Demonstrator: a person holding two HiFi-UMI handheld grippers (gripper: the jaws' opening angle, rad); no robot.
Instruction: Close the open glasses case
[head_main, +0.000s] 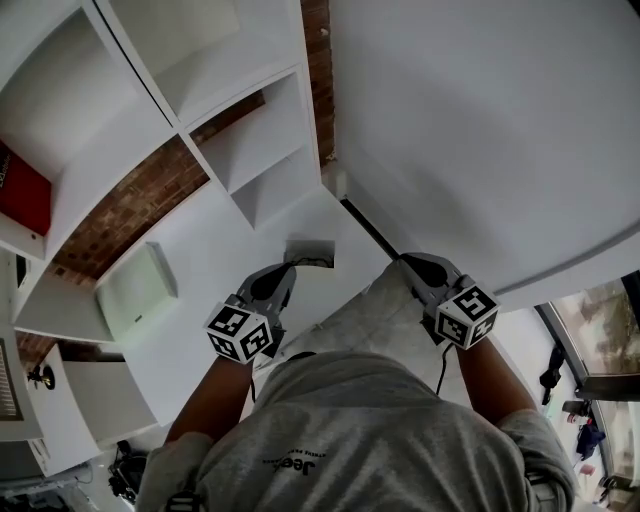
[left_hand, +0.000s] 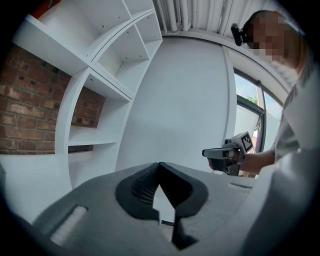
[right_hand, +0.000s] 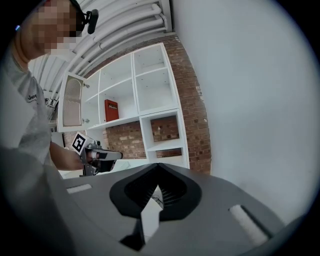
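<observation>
No glasses case shows in any view. My left gripper (head_main: 287, 270) is held out in front of the person's grey shirt, jaws together and nothing between them. In its own view the left gripper (left_hand: 160, 164) points at a plain white wall, with the dark pads meeting at the tip. My right gripper (head_main: 406, 262) is level with it on the other side, also shut and empty. In the right gripper view, the right gripper (right_hand: 158, 166) faces white shelves on a brick wall. Each gripper sees the other: the right gripper (left_hand: 209, 153) and the left gripper (right_hand: 116, 155).
White open shelving (head_main: 240, 150) stands against a brick wall (head_main: 140, 205), with a red box (head_main: 22, 190) in one bay. A small grey rectangular fitting (head_main: 310, 252) lies just beyond the left gripper. A pale cabinet door (head_main: 138, 288) is at the left, and a window (left_hand: 247, 120) at the right.
</observation>
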